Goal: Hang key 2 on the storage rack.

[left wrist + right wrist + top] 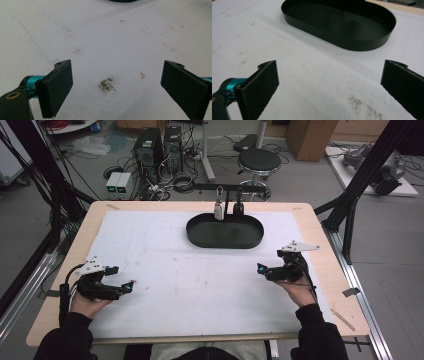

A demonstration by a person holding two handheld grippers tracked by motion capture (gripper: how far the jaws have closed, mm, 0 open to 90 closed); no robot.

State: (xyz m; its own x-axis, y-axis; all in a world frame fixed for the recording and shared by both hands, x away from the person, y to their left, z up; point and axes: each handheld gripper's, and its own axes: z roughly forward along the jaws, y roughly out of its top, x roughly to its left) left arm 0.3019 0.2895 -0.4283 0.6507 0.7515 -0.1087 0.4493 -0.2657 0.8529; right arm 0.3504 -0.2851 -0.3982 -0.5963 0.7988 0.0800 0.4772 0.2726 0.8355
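Nearest, at the left of the table (320,235): left gripper (122,277) held low over the white mat (165,270), jaws wide apart with nothing between them, pointing right and a little far. In the left gripper view, just bare mat between the two black pads, with a small grey stain (107,84) under the gap. At the right, a little farther: right gripper (262,269), also spread wide and empty, pointing left toward the middle. In the right gripper view, the black oval tray (367,45) ahead of the pads, well apart from them, with an empty inside. Farther on, at the middle of the mat: the same tray (225,242), and at its far rim a pale object (218,209) beside a dark object (238,207), too small to tell what exactly, perhaps clipped or standing there. Judged as the opening step: both hands waiting, nothing picked up yet. Next, probably: reach forward over the tray to one of these objects, line up the open pads on both sides of it, then close gently without pushing the tray.
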